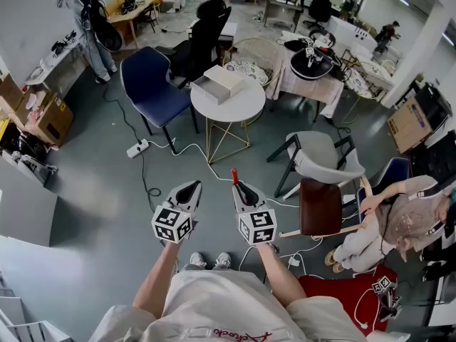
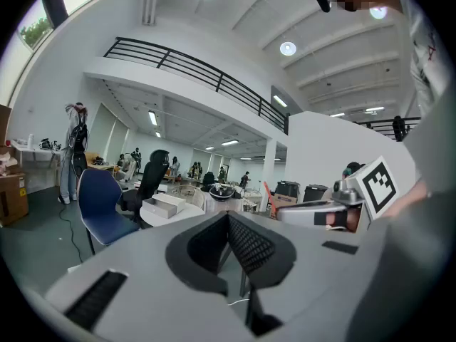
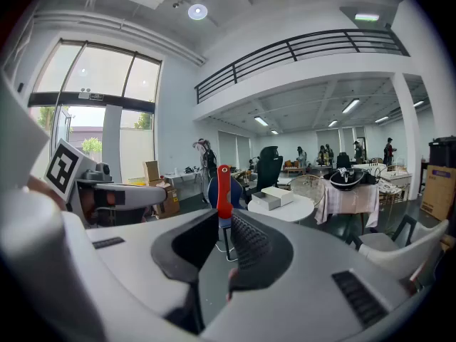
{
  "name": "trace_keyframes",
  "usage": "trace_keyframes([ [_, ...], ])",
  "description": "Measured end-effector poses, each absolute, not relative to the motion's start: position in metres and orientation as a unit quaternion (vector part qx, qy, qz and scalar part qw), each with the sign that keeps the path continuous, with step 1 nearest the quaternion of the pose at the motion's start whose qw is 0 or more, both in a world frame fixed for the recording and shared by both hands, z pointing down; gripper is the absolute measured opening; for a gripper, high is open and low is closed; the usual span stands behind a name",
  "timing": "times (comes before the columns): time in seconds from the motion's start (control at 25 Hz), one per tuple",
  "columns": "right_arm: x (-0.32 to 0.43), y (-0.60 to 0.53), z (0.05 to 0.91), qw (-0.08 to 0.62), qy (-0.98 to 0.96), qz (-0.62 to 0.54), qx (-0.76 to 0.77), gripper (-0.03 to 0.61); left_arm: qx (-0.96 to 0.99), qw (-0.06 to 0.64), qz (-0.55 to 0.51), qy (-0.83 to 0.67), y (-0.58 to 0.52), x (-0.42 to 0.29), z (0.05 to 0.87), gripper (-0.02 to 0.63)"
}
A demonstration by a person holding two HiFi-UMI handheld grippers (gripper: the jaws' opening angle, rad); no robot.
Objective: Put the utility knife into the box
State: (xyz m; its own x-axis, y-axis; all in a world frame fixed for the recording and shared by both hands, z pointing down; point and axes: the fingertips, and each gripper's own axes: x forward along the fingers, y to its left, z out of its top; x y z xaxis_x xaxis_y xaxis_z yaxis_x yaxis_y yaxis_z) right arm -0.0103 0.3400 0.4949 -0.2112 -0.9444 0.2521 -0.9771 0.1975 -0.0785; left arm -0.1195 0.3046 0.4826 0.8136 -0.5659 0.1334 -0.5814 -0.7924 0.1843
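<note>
1. Utility knife (image 1: 234, 176): slim, red, plastic-looking body. It stands nearly upright out of the right tongs (image 1: 242, 188). In the right gripper view the red handle (image 3: 224, 189) rises above the pad tips, with a rounded top end. No blade can be made out.
2. Knife location: in the air over the grey floor (image 1: 85, 191), in front of the person and well apart from the box (image 1: 222, 83).
3. Box: pale, rectangular and shallow, with an open tray part facing left in the head view. It sits on a round white tabletop (image 1: 239, 109) with thin gold-coloured wire legs. The right gripper view shows the box (image 3: 274, 199) just right of the knife.
4. Right tongs (image 3: 226, 218): clenched on the knife's lower part, with the pads pressing it from both sides.
5. Left tongs (image 1: 191, 188): the left gripper view shows the tongs (image 2: 228, 218) closed tip to tip, with nothing between them. They are held level with the right pair and just beside it, not touching.
6. Materials: both tongs have smooth light-grey shells and black pads with a fine gridded texture. A marker cube (image 1: 172, 223) with black-and-white squares sits behind each pair.
7. A blue padded chair (image 1: 153, 84) stands just left of the tabletop.
</note>
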Motion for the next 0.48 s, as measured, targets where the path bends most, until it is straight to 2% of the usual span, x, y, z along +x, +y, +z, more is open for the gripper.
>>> trace_keyframes([
  [0.48, -0.0035, 0.3361, 0.5006, 0.069, -0.783, 0.109, 0.608, 0.069, 0.944, 0.103, 0.045, -0.31, 0.3022, -0.1137, 0.4931, 0.011],
])
